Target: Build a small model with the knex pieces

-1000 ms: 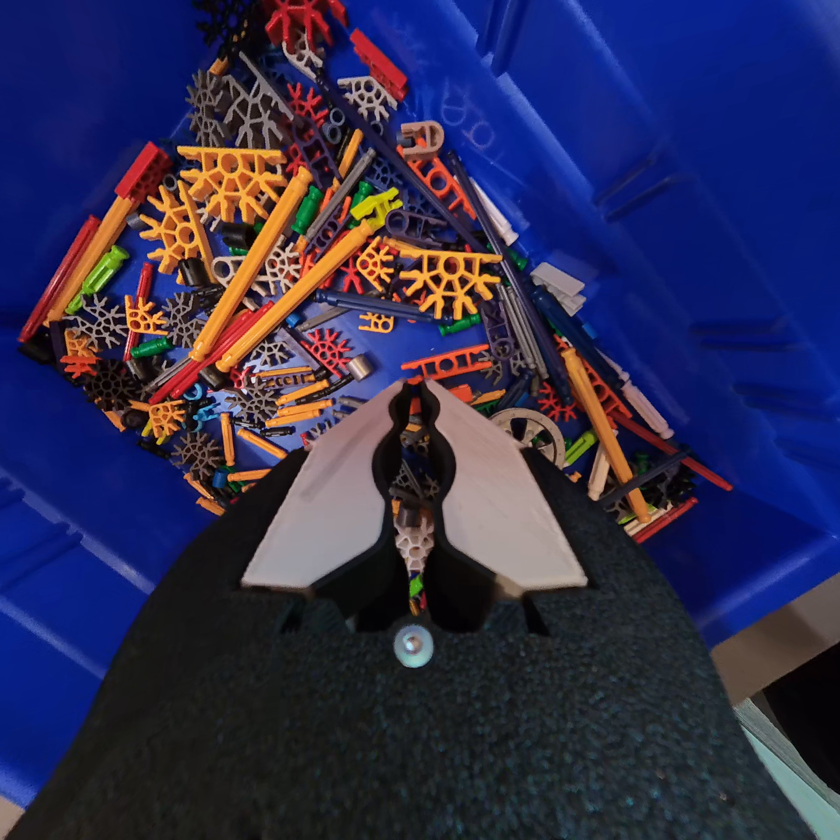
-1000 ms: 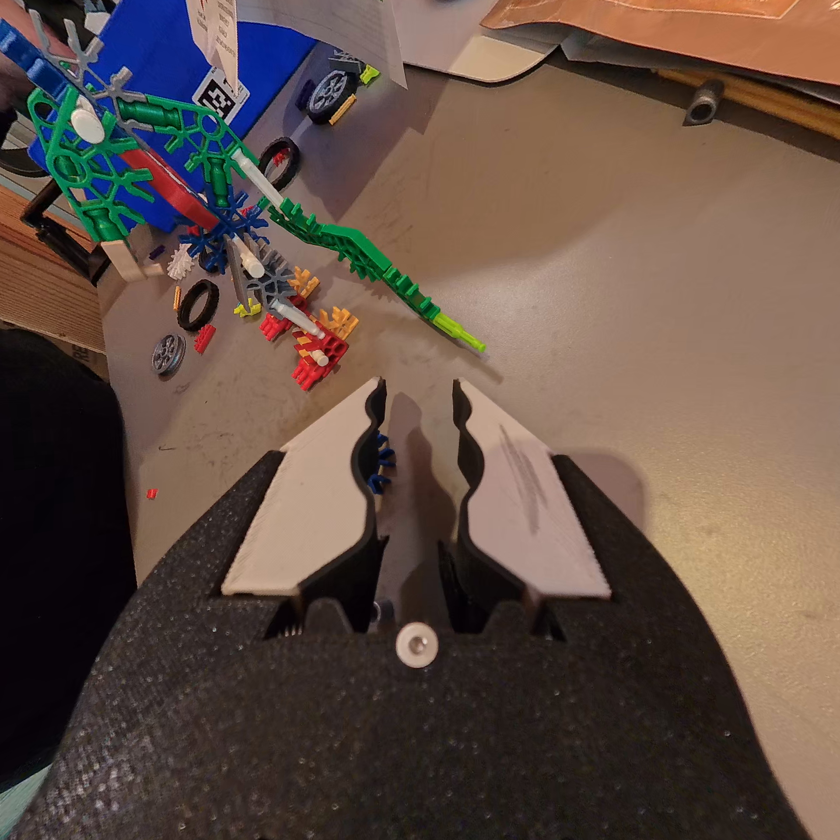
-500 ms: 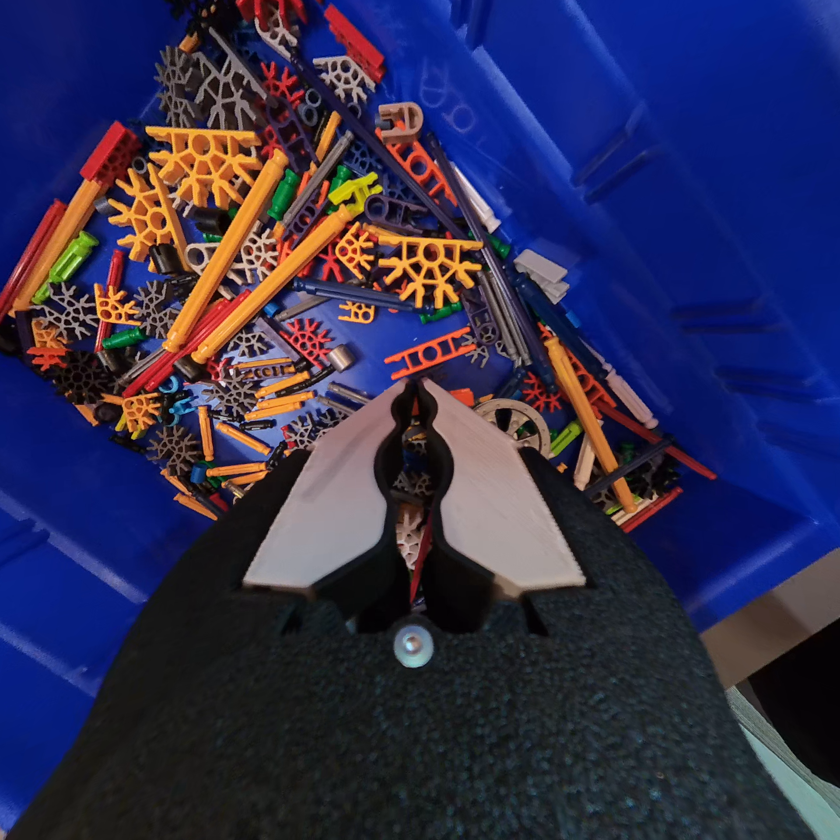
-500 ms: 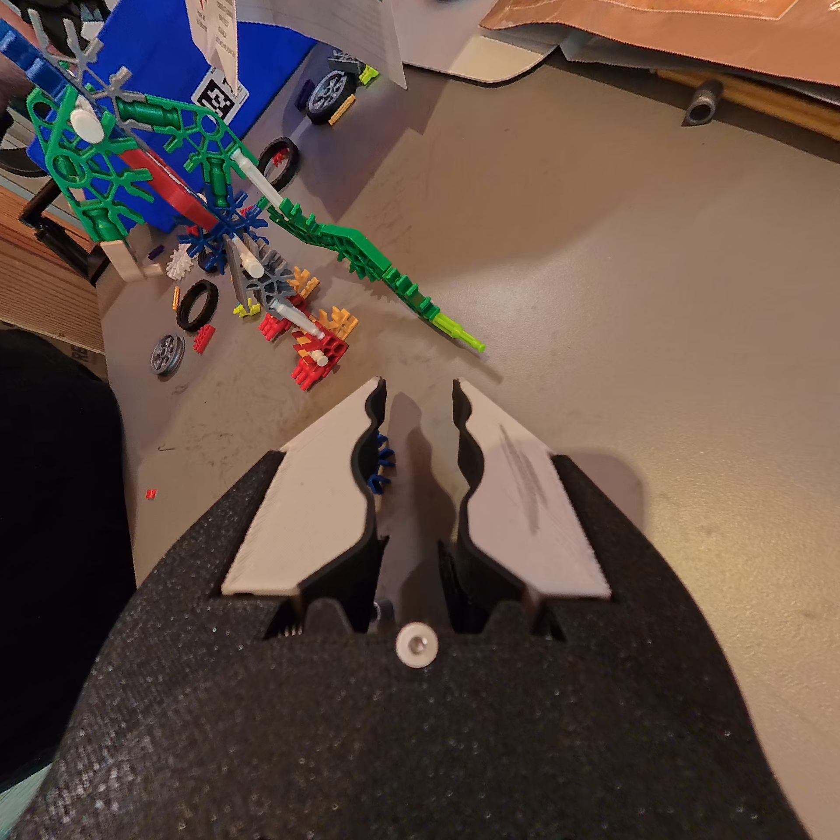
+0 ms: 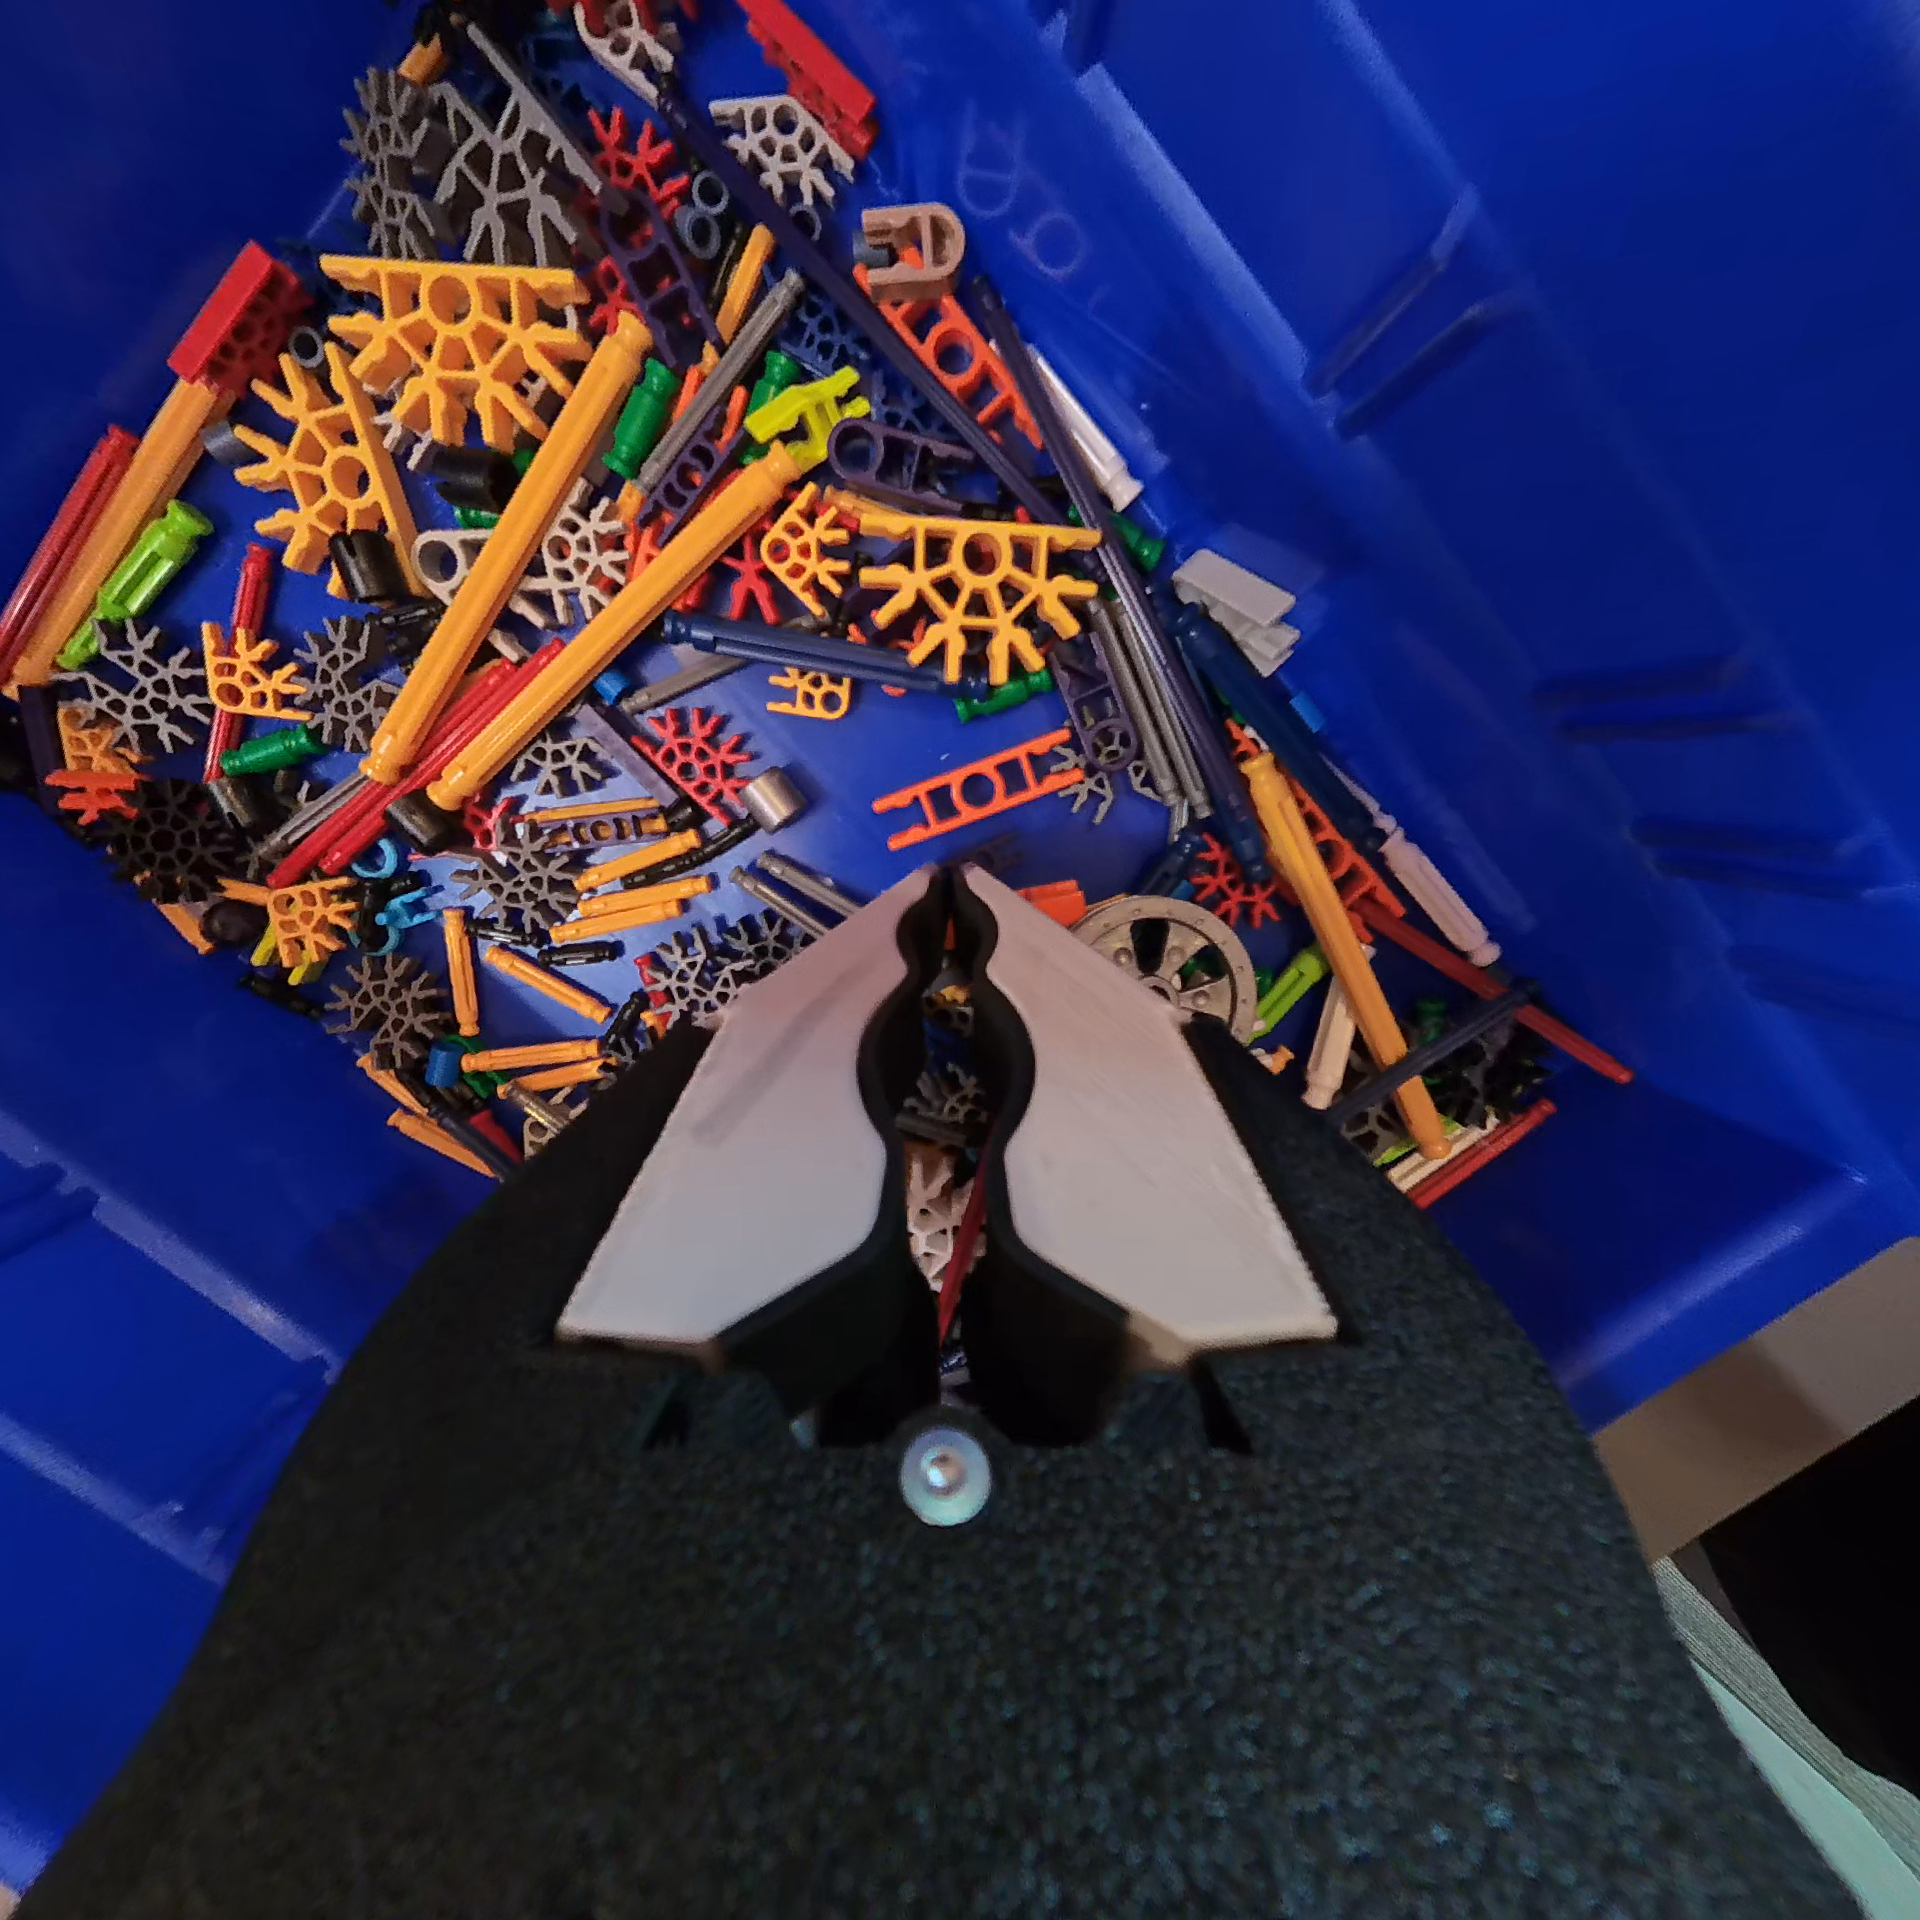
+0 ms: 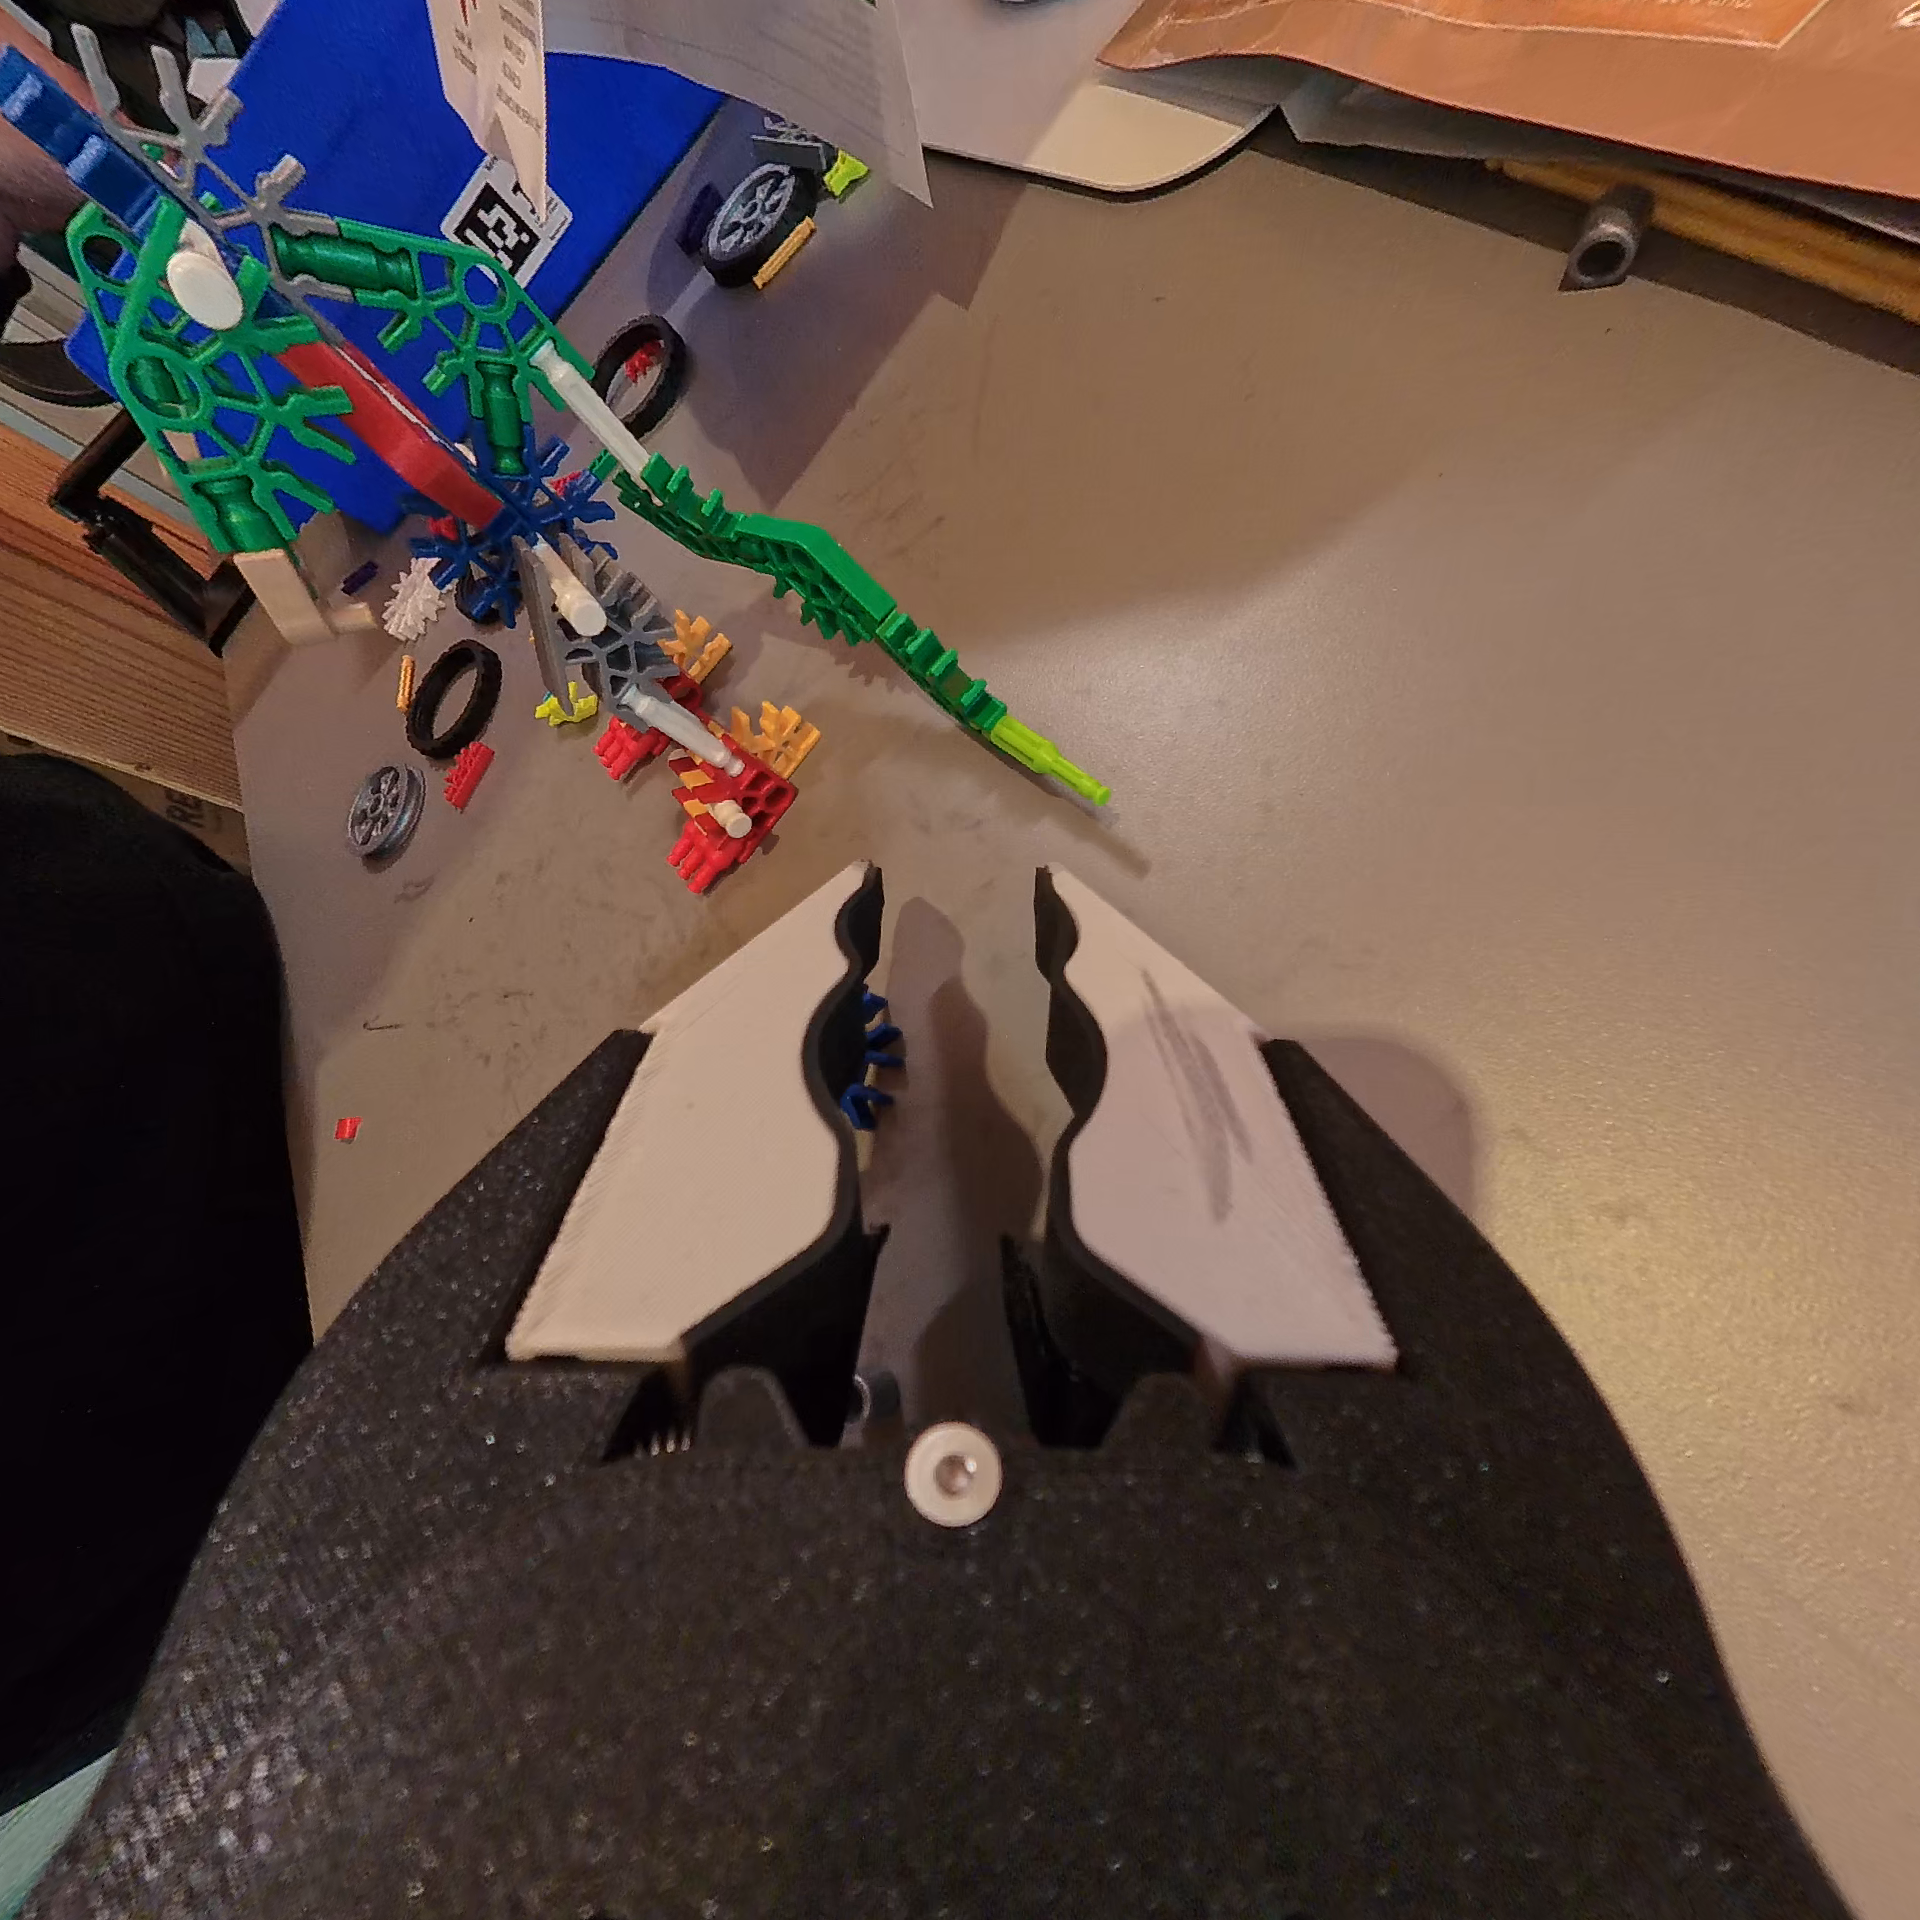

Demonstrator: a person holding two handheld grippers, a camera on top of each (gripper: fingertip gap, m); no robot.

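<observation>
While our left hand-held gripper [image 5: 948, 883] hangs inside the blue bin [image 5: 1558, 416], its two fingers meet at the tips with nothing clamped between them. Below it lies a heap of toy parts: long yellow rods [image 5: 509, 561], yellow fan connectors [image 5: 982, 597], grey snowflake connectors [image 5: 488, 177], an orange ladder piece [image 5: 971, 795] just ahead of the tips, and a grey wheel [image 5: 1164, 956] just to the right of them. A thin red rod [image 5: 966, 1226] and a white connector [image 5: 930, 1210] show through the gap behind the tips, lying in the heap.

Our right hand-held gripper [image 6: 956, 883] hovers over the grey counter [image 6: 1455, 727] with its fingers apart and nothing gripped. A small blue connector [image 6: 873, 1060] peeks out beside the left finger; we cannot tell whether it touches it. Ahead and to the left stands a model [image 6: 499, 488] of green, blue, grey and red parts, with a green toothed strip [image 6: 821, 582] slanting down to the counter. A black tyre [image 6: 452, 698], a grey hub [image 6: 387, 810] and a tiny red piece [image 6: 348, 1128] lie loose near it. Papers [image 6: 727, 73] and a brown envelope [image 6: 1558, 73] lie at the far edge.
</observation>
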